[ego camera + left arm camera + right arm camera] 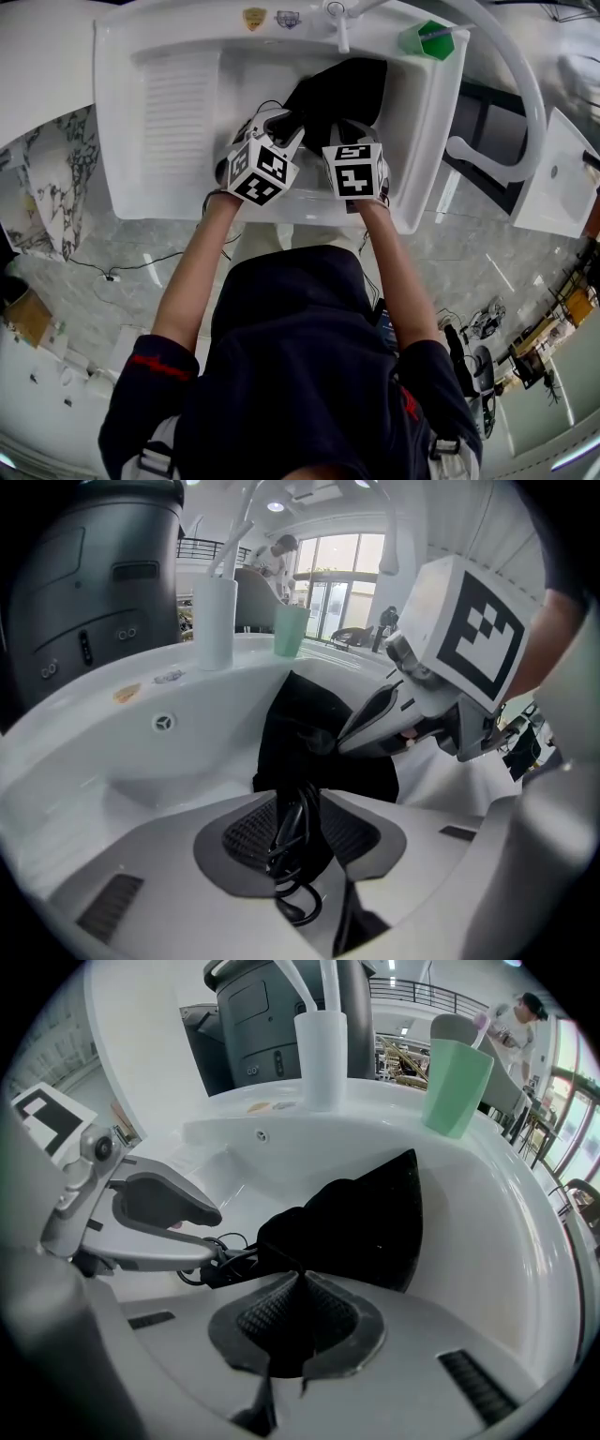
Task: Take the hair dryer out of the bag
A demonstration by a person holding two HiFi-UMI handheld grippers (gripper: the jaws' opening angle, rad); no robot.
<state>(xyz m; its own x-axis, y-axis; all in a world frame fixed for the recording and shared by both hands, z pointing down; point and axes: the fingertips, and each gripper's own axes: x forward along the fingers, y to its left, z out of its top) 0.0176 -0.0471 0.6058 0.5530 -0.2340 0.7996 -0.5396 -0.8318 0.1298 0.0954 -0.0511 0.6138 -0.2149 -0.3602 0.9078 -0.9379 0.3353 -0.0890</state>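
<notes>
While the right hand-held gripper [298,1283] pinches a raised fold of the black bag [366,1213], its jaws pressed together on the fabric, the left hand-held gripper [300,803] stands just beside it on its left. The left jaws are spread, with a coiled black cord [295,850] lying between the pads. That cord runs ahead of the left jaws to the near edge of the bag. The hair dryer's body cannot be made out; only the cord shows outside the cloth. The bag lies in the white sink [178,103], stretching away beyond both sets of jaws. Farther off, past the bag, a green cup [457,1072] and a white cup [321,1054] stand on the sink's rim.
</notes>
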